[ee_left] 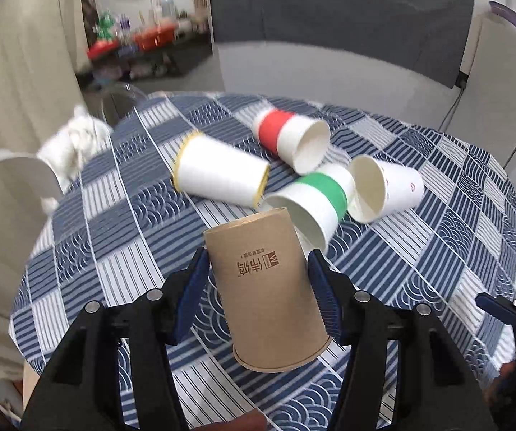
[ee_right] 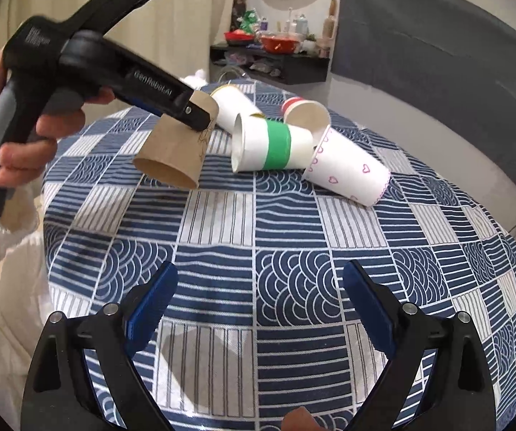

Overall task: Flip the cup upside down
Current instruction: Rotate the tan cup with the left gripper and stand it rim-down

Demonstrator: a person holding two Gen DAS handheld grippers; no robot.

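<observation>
We see a matt brown kraft-paper cup (ee_left: 267, 296) and smooth white paper cups (ee_left: 220, 176), one wrapped in glossy green tape (ee_left: 324, 188). The surface wears woven printed cloth (ee_right: 294, 237). Our left gripper (ee_left: 258, 283) is matt black plastic with blue pads (ee_left: 189, 294).

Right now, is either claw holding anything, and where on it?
The left claw grips the brown paper cup by its side walls, about mid-body, mouth tilted downward above the tablecloth. The right claw is open and holds nothing.
</observation>
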